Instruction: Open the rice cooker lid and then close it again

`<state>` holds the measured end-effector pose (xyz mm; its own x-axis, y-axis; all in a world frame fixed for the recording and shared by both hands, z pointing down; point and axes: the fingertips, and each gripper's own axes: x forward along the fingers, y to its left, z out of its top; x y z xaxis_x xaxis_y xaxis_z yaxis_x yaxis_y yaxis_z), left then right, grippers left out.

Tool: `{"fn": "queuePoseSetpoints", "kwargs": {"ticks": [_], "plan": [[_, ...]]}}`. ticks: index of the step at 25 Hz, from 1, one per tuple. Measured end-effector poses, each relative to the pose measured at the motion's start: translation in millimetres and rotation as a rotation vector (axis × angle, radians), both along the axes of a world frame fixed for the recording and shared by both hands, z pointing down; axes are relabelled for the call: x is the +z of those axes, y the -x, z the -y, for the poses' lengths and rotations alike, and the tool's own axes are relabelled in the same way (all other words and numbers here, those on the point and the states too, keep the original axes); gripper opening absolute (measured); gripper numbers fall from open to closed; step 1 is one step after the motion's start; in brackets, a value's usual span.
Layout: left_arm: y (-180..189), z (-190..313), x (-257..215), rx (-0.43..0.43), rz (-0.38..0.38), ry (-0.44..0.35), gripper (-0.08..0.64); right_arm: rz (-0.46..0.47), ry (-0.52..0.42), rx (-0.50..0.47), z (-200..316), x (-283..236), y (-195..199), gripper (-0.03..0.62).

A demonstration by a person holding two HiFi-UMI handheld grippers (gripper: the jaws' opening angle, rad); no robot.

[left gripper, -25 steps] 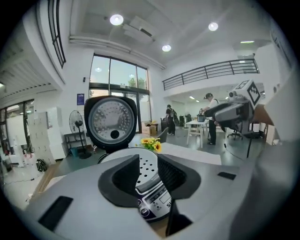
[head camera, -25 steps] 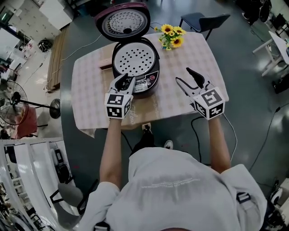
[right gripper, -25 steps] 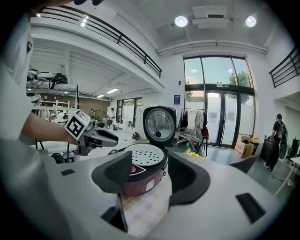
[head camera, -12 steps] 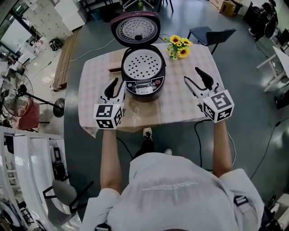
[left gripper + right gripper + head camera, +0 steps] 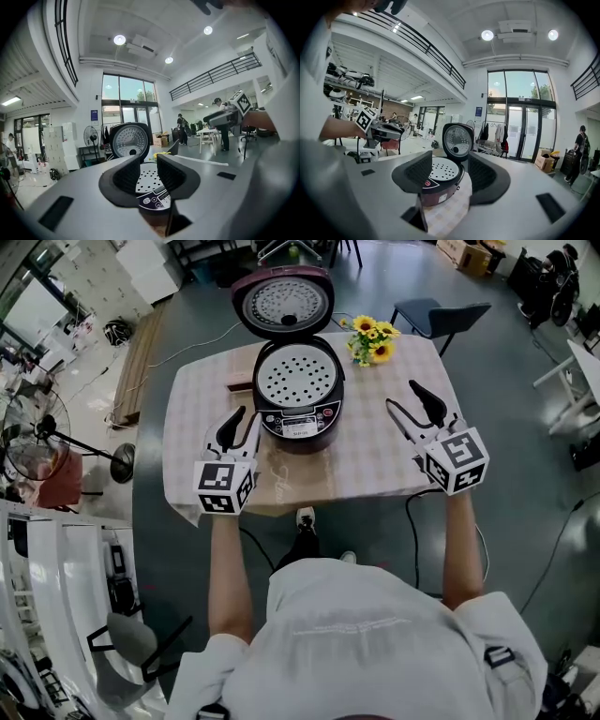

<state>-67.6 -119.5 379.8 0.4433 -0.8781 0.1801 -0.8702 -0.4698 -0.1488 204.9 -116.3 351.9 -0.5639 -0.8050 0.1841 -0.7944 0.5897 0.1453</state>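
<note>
The dark red rice cooker (image 5: 298, 395) stands on the checked table (image 5: 375, 460) with its lid (image 5: 286, 298) swung up and back, and the perforated inner plate shows. My left gripper (image 5: 242, 424) hovers just left of the cooker's front and touches nothing. Its jaws are closing with nothing between them. In the left gripper view the control panel (image 5: 153, 200) and the raised lid (image 5: 129, 139) lie beyond the left gripper (image 5: 147, 165). My right gripper (image 5: 406, 401) is open and empty to the cooker's right. The right gripper view shows the cooker (image 5: 437, 183) past the right gripper (image 5: 450, 164).
A vase of yellow flowers (image 5: 369, 334) stands at the table's far right and a small brown block (image 5: 239, 382) lies left of the cooker. A dark chair (image 5: 439, 311) is behind the table, and a floor fan (image 5: 37, 442) stands far left. The cooker's cord (image 5: 202, 334) trails off the back.
My left gripper has drawn back from the cooker's front panel and to the left. The right gripper has shifted slightly. The lid has stayed open.
</note>
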Motion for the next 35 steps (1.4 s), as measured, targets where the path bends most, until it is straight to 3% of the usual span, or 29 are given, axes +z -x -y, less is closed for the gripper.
{"fn": "queuePoseSetpoints", "kwargs": {"ticks": [12,22,35], "plan": [[34.4,51.1,-0.5,-0.032,-0.006,0.012,0.126,-0.055,-0.021,-0.059,68.4,-21.5,33.7,0.252],[66.8,110.1,9.8,-0.005,-0.009,0.038,0.126,-0.108,-0.012,-0.093,152.2,-25.0,70.8,0.253],[108.7,174.3,26.5,-0.009,-0.024,0.09,0.126,-0.268,-0.035,-0.15,251.1,-37.8,117.2,0.261]]}}
